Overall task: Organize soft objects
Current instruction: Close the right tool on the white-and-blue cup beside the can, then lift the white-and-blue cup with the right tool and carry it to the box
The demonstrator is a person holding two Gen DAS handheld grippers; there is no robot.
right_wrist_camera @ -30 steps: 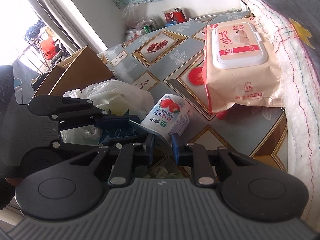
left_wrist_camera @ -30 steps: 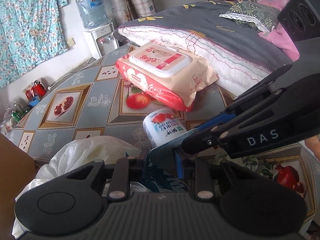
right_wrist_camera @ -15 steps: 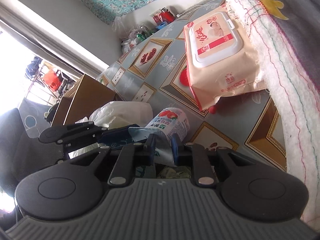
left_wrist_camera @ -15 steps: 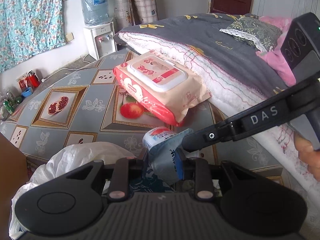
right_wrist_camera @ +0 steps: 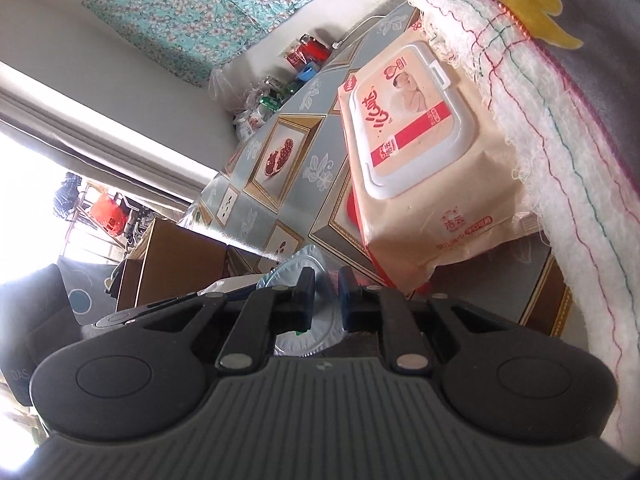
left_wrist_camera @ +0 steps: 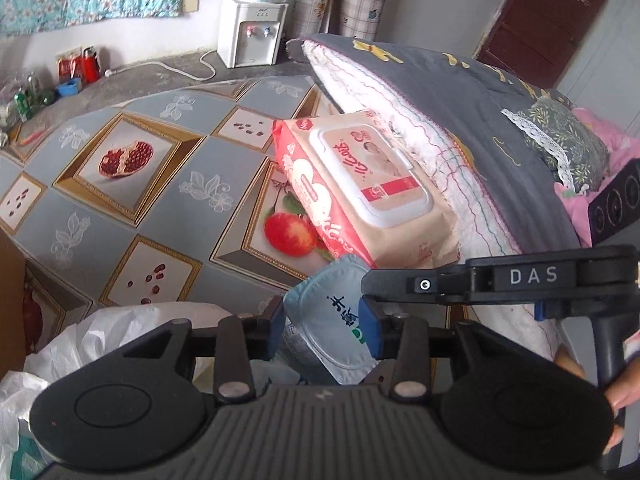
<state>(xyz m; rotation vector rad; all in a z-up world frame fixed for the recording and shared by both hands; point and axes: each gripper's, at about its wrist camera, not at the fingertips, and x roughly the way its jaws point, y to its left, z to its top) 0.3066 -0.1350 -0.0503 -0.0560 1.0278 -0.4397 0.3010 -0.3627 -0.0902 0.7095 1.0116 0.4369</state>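
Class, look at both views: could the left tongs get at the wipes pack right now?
Probably not: the left tongs already hold a yogurt cup, though the wipes pack lies uncovered just ahead.

One wet-wipe pack [left_wrist_camera: 372, 188], one yogurt cup [left_wrist_camera: 340, 312], one white plastic bag [left_wrist_camera: 104, 344], one water dispenser [left_wrist_camera: 252, 32], two grippers, one folded quilt [left_wrist_camera: 460, 120].

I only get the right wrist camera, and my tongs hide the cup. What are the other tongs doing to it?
Observer: The left tongs grip the yogurt cup by its sides. Their jaws have just been opening slightly, with the cup between them.
Operator: Who holds my tongs?
Observer: A hand grips the handle of the right tongs.
Operator: What's far behind?
Observer: A white water dispenser stands by the wall.
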